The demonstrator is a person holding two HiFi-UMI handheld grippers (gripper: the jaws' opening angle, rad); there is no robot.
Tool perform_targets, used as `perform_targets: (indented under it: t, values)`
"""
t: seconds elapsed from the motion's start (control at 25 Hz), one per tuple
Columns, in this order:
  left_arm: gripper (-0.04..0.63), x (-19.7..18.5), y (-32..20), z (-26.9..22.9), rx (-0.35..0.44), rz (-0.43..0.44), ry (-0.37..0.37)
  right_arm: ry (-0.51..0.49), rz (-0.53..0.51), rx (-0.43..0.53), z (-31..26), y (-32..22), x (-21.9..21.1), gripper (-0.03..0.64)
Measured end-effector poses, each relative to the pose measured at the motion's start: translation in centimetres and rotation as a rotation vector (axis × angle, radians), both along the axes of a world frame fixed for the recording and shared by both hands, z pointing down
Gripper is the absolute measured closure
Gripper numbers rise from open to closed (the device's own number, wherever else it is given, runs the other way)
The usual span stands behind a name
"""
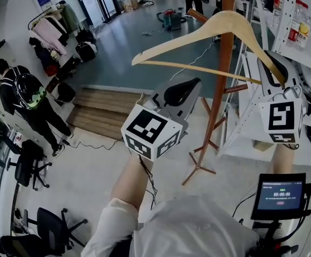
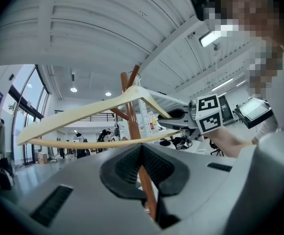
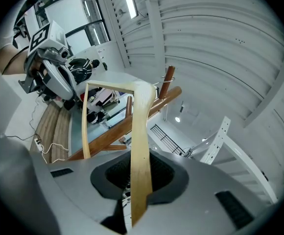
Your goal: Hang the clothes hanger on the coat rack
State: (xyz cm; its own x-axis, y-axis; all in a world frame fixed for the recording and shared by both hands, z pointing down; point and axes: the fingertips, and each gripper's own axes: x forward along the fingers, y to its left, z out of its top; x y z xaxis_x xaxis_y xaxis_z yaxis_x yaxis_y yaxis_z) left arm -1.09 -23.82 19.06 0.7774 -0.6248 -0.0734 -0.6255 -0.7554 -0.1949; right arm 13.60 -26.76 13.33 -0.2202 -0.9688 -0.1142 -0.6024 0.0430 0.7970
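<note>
In the head view the hanger (image 1: 187,35) is in the air, not resting on anything. Its top sits right against the upper part of the rack (image 1: 218,90) pole, near a peg that points up and to the left. The right gripper (image 1: 278,71) has hold of the hanger at the end of its right arm. The left gripper (image 1: 185,90) hangs below the hanger's bottom bar and is apart from it. In the left gripper view the jaws of this gripper (image 2: 142,168) look drawn together at the tips and nothing is held. The pole seen in the narrow gap stands farther off, behind the hanger (image 2: 83,111). In the right gripper view the jaws (image 3: 139,180) stand partly apart, and the pads press on both sides of the flat wooden arm of the hanger (image 3: 141,146). The arm runs away from the jaws towards the rack (image 3: 127,126) and its pegs. I cannot see the hook clearly in any view, so I cannot tell if it is over a peg. I judge the carrying to the rack as done. What is left is to set the hook on a peg, if it is not there already, and then to let go of the hanger.
</note>
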Motion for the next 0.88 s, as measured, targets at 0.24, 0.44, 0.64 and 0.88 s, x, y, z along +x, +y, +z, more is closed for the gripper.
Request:
perform_targets:
  t: [0.24, 0.44, 0.64, 0.88]
  values:
    - [0.594, 0.6, -0.6, 0.7, -0.011, 0.016, 0.003, 0.004, 0.020, -0.020, 1.0, -0.8, 0.7, 0.547]
    - [0.594, 0.9, -2.2, 1.1, -0.018, 0.020, 0.001, 0.014, 0.032, -0.040, 1.9, -2.6, 1.1, 0.546]
    - [0.594, 0.5, -3.0, 1.3, -0.032, 0.025, 0.011, 0.013, 0.043, -0.061, 2.5, -3.6, 1.2, 0.546]
    - [0.594, 0.9, -3.7, 1.6, -0.039, 0.041, 0.007, -0.013, 0.019, -0.070, 2.8, -4.0, 0.7, 0.546]
